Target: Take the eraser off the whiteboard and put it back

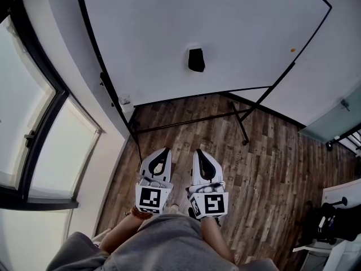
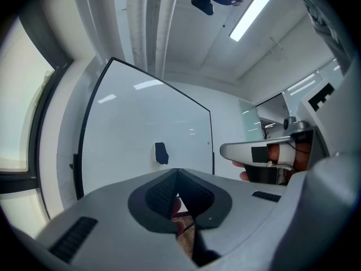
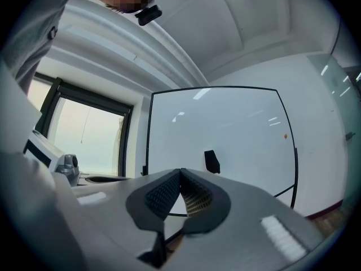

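A small black eraser (image 1: 196,60) clings to the white whiteboard (image 1: 169,33) ahead, near its middle. It also shows as a dark patch, the eraser (image 2: 161,153), in the left gripper view and as the eraser (image 3: 212,161) in the right gripper view. My left gripper (image 1: 161,156) and right gripper (image 1: 203,158) are held side by side, level, well short of the board. Both have their jaws closed tip to tip with nothing between them. The left gripper (image 2: 177,176) and right gripper (image 3: 181,176) each point toward the board.
The whiteboard stands on a black frame with floor legs (image 1: 240,117) over a wooden plank floor (image 1: 271,168). A large window (image 1: 34,140) runs along the left wall. An orange dot (image 1: 292,50) marks the board's right side. Dark equipment (image 1: 330,219) sits at the far right.
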`<state>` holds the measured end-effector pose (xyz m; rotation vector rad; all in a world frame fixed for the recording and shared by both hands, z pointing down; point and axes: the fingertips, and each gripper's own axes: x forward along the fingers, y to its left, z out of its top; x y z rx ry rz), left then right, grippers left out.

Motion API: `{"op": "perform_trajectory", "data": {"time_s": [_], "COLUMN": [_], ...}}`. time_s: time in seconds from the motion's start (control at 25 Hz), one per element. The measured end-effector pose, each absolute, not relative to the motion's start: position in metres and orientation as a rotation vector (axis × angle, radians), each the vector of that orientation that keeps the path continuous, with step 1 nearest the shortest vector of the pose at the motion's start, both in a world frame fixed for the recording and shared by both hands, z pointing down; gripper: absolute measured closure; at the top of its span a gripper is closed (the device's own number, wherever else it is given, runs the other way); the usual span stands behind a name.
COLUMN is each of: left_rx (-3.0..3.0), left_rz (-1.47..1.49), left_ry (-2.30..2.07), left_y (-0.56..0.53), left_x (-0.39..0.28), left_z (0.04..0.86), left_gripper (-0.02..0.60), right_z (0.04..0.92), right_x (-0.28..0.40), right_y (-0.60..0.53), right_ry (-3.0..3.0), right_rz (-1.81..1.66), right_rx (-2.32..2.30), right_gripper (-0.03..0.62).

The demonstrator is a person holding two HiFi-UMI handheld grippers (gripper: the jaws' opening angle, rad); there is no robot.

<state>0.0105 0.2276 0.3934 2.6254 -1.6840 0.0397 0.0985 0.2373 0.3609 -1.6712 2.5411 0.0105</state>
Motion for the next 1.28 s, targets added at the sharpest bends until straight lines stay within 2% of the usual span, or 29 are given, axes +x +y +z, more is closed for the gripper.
{"op": "perform_trajectory", "data": {"time_s": [1.28], "left_rx": [2.621], "left_rz": [0.007], "left_ry": [-1.638], "left_y": [0.15], "left_x": [0.023], "left_z": [0.391], "left_gripper": [0.575], "right_z": [0.356], "right_x": [0.101], "right_y": [0.157], "right_ry": [2.564], "right_rz": [-0.04], "right_rx": [-1.658], "right_gripper": [0.583]}}
